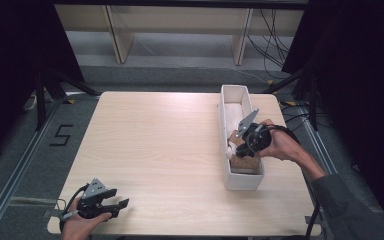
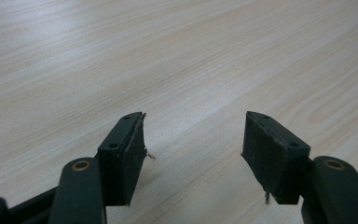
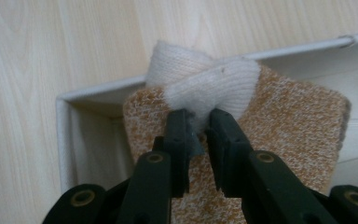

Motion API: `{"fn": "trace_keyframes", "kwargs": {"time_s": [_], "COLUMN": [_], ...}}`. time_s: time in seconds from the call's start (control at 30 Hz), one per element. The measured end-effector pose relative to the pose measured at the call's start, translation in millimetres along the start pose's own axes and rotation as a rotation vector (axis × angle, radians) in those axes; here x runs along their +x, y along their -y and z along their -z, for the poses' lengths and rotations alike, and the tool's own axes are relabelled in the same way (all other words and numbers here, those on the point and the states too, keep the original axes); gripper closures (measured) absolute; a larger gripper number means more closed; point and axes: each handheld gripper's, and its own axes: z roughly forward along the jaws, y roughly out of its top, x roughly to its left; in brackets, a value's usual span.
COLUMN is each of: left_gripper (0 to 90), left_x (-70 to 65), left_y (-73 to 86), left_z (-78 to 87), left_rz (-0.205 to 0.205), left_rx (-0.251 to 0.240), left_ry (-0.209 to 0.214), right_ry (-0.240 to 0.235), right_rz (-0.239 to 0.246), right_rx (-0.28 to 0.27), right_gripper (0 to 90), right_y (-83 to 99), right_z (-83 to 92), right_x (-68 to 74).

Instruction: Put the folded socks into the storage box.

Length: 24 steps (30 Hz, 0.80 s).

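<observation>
A long white box (image 1: 242, 181) stands on the right side of the wooden table (image 1: 155, 140). In its near end lies an orange speckled sock (image 1: 244, 163) (image 3: 293, 121) with a rolled white knit sock (image 1: 228, 147) (image 3: 205, 84) on top, by the box's rim (image 3: 88, 93). My right gripper (image 1: 240, 142) (image 3: 200, 121) reaches into the box from the right, and its jaws pinch the near edge of the white sock. My left gripper (image 1: 121, 196) (image 2: 193, 140) rests at the table's front left corner. Its jaws are spread wide over bare wood with nothing between them.
The far half of the box holds something pale and folded (image 1: 234, 112). Beyond the table's back edge stand wooden shelf legs (image 1: 117, 35) and loose cables (image 1: 272, 40) on the floor. A floor mark reading 5 (image 1: 61, 135) lies to the left.
</observation>
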Motion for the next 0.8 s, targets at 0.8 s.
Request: {"fn": "trace_keyframes", "kwargs": {"time_s": [0.8], "left_gripper": [38.1], "left_x": [0.6], "left_y": [0.9], "left_z": [0.3], "left_rz": [-0.008], "left_rx": [0.016], "left_ry": [-0.003], "right_ry": [0.018], "right_rz": [-0.056], "right_rx": [-0.056], "right_gripper": [77.3], "right_y": [-34.9], "right_z": [6.0], "right_x": [7.0]}}
